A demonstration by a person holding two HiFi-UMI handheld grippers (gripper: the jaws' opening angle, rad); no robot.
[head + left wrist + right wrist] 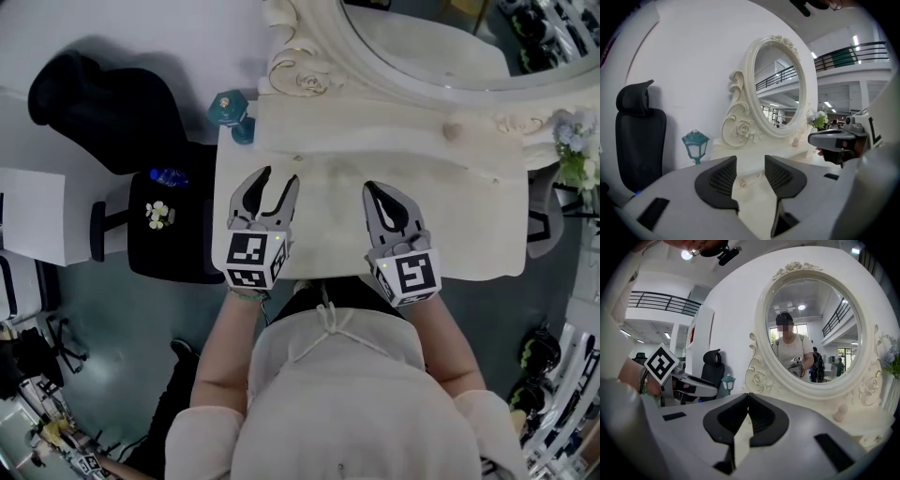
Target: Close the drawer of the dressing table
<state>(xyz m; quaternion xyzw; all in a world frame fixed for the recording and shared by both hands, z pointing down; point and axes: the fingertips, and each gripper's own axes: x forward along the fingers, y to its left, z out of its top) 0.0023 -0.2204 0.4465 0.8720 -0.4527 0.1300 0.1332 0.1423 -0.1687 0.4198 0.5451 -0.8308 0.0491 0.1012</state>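
dressing table (375,202): cream, carved, oval mirror, against the wall; drawer hidden beneath the desk top | left hand-held gripper (279,176): jaws partly apart, empty, over desk | right hand-held gripper (372,187): tips together, empty

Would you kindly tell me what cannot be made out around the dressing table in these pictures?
- Drawer: in the head view the tabletop and the person's torso cover the front, so open or shut is unclear.
- Table front, gripper views: blocked by the left gripper and right gripper themselves.
- Mirror: cut off by the head view's top edge.
- Pale item on the black seat, head view: too small to name.
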